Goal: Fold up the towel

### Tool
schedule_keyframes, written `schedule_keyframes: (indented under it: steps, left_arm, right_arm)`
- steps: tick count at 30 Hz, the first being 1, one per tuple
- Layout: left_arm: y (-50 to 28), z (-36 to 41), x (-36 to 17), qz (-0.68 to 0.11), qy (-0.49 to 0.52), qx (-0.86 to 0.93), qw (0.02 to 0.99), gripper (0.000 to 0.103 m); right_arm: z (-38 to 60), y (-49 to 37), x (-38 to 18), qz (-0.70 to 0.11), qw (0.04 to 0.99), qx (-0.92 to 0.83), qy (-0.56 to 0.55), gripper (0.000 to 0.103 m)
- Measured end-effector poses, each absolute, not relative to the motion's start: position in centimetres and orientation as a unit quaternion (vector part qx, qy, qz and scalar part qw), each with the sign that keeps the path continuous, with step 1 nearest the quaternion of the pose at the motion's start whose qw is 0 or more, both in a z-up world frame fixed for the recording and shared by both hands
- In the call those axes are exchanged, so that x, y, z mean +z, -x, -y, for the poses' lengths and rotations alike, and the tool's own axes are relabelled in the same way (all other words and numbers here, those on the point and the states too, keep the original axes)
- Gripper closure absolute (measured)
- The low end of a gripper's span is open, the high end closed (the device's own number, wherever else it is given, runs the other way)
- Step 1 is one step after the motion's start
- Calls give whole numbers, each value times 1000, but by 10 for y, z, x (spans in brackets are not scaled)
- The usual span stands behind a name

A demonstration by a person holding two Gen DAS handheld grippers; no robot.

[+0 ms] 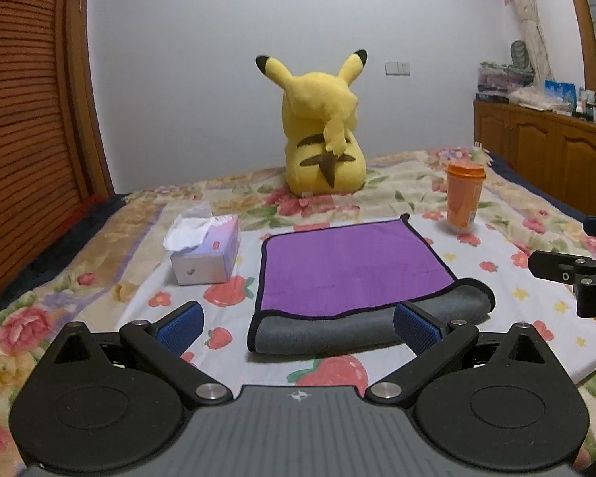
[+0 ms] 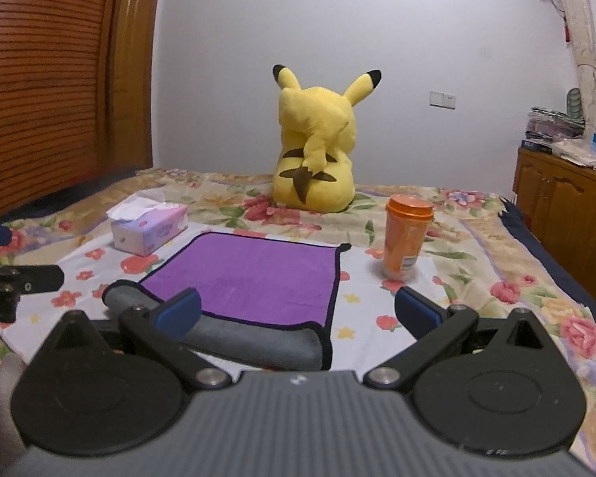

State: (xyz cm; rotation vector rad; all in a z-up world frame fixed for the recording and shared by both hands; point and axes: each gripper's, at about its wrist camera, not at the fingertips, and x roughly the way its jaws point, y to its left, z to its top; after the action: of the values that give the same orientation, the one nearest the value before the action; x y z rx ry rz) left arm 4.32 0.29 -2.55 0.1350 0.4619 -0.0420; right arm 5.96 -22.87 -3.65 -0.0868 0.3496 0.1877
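While the left wrist view faces the bed squarely, it records: left gripper, jaws spread wide, holding nothing, low over the floral bedspread. Towel, purple face up, lies flat at centre, its grey underside showing in a fold along the near edge; the long axis runs left to right, the fold facing the camera. Tissue box sits just left of the towel, orange cup far right, yellow plush toy beyond, back turned. Right gripper enters at the right edge; its spread cannot be told here.

Right wrist view: right gripper, jaws wide, empty, over the towel's near right corner. Towel appears skewed, the grey fold running from near right to left. Only here does the wooden cabinet show little clutter.
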Motion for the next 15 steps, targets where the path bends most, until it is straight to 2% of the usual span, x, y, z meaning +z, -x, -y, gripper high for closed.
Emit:
schedule_keyframes:
  steps: [15]
  left_arm:
    - [-89,-24,-39,-265,-48,-28,963,0]
  right_arm:
    - [220,-97,-49,-210,968,118,65,0]
